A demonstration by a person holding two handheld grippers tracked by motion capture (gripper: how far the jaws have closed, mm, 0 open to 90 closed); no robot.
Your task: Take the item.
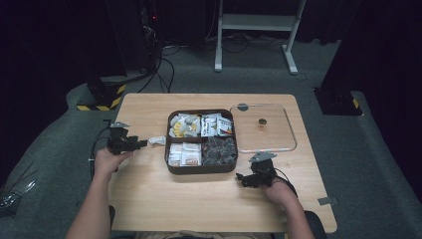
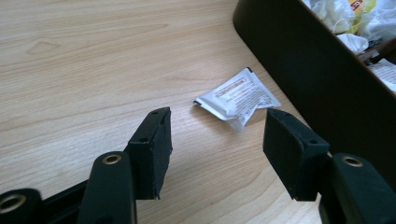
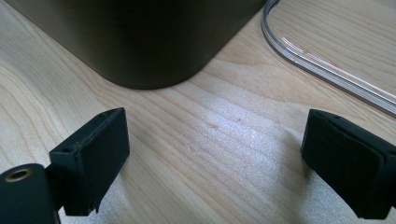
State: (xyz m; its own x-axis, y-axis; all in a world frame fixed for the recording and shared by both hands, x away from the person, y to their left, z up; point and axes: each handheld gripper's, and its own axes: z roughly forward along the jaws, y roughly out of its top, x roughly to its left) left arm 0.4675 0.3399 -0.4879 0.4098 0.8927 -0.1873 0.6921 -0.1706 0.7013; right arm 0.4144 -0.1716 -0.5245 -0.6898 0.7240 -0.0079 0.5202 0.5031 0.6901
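Note:
A dark brown box (image 1: 168,158) with four compartments sits mid-table, holding packets and sachets. A small white sachet (image 1: 157,141) lies on the wood just left of it. My left gripper (image 1: 143,143) is open and points at the sachet (image 2: 237,98), which lies a little beyond its jaws, apart from them; the box wall (image 2: 299,60) rises to its right. My right gripper (image 1: 241,177) rests near the box's front right corner, open wide over bare wood (image 3: 215,140), facing the box corner (image 3: 140,42).
A clear lid (image 1: 263,128) with a dark knob lies flat right of the box; its rim (image 3: 322,60) passes close to my right gripper. Bare wood stretches across the front half of the table (image 1: 199,199). Dark floor and equipment legs lie beyond the table.

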